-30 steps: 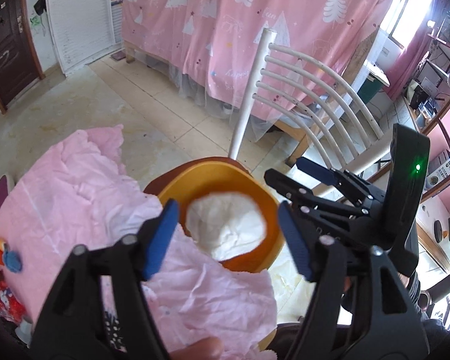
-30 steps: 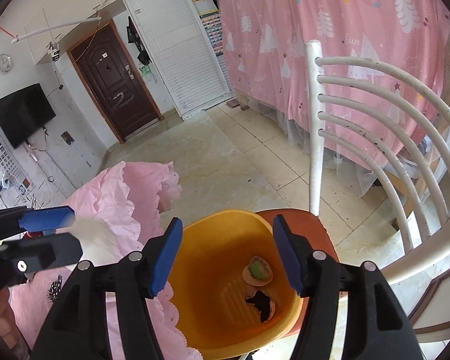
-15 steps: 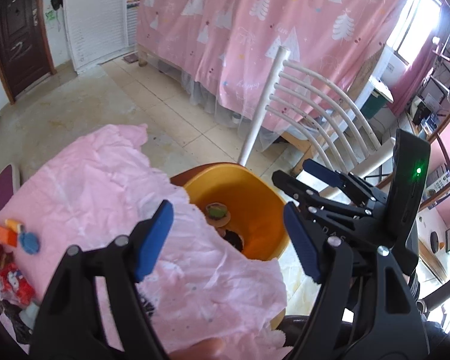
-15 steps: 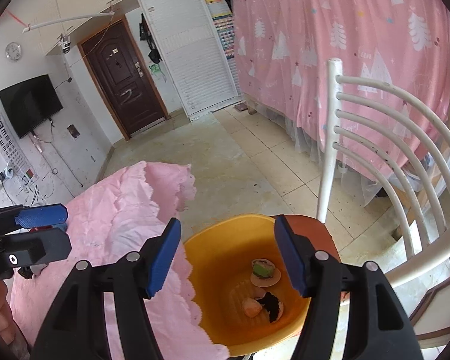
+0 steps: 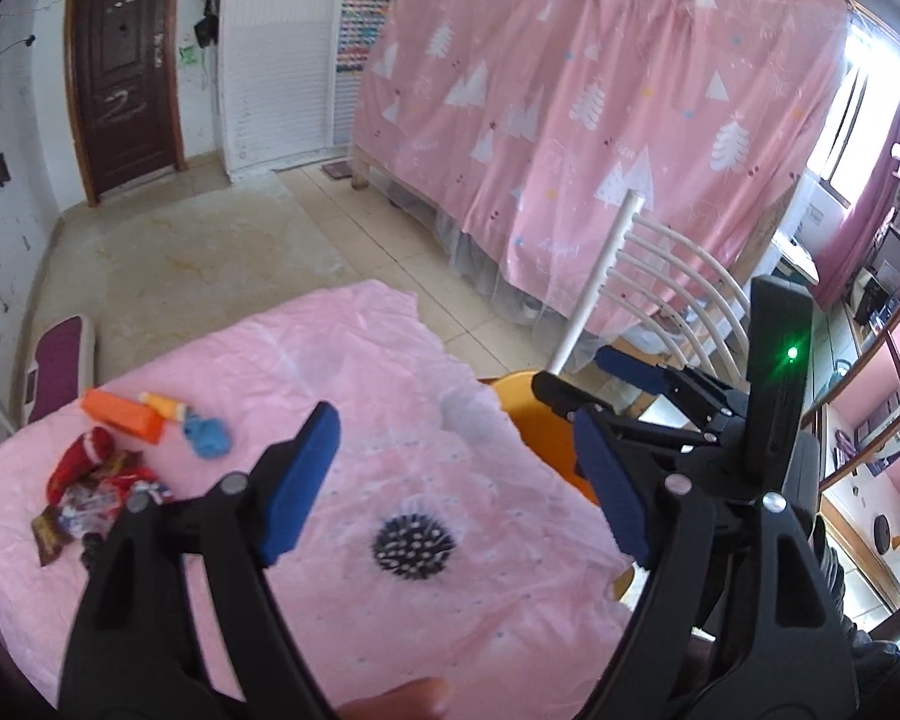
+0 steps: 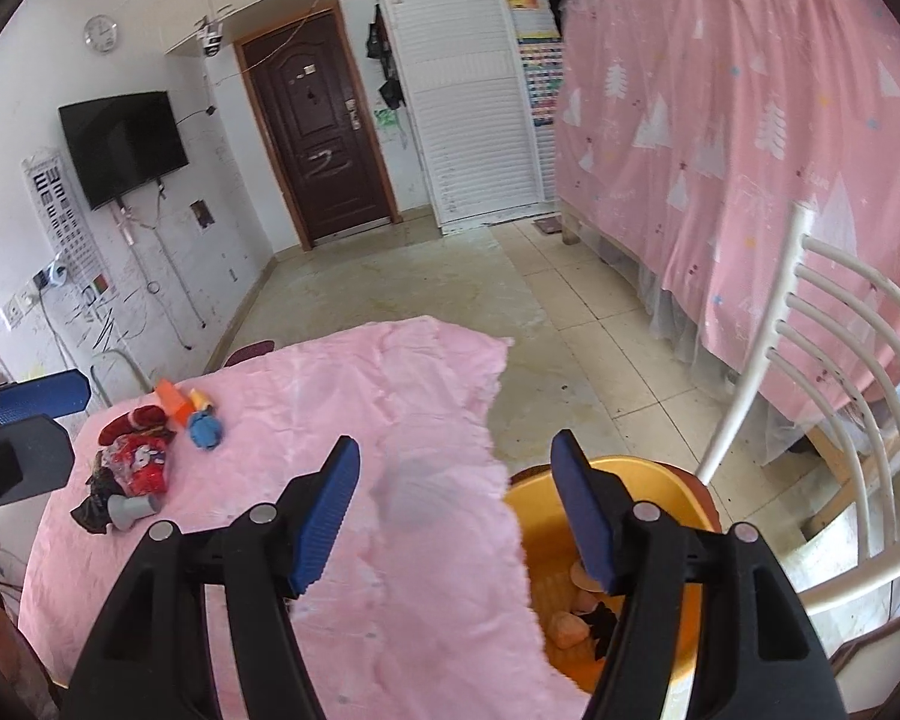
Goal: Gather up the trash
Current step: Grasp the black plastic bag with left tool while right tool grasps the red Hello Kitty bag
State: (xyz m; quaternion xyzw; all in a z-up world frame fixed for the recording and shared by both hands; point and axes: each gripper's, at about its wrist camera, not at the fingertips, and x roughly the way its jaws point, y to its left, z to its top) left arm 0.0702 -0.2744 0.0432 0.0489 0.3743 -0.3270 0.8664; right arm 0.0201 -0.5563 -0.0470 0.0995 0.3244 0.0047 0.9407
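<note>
Two empty tools (image 5: 456, 480) (image 6: 456, 510) above pink tablecloth (image 6: 354, 396), left one opening.

Tiled floor (image 6: 570, 324), dark door (image 6: 324, 138), pink curtain (image 5: 600, 120), possibly a bed

Left wrist: looks obliquely down over pink crinkled tablecloth (image 5: 390, 420), close | Right wrist: same tilt, above table's right edge | Shared: cloth (image 6: 354, 420), round orange plastic bin (image 6: 660, 486), dark wooden door (image 5: 120, 72).

My cloth (image 6: 354, 420) is hiding the bin's (image 6: 642, 474) near side; my right finger (image 6: 582, 510) is covering scraps (image 6: 570, 627) inside. Wrappers (image 5: 90, 498) are blurring together.
</note>
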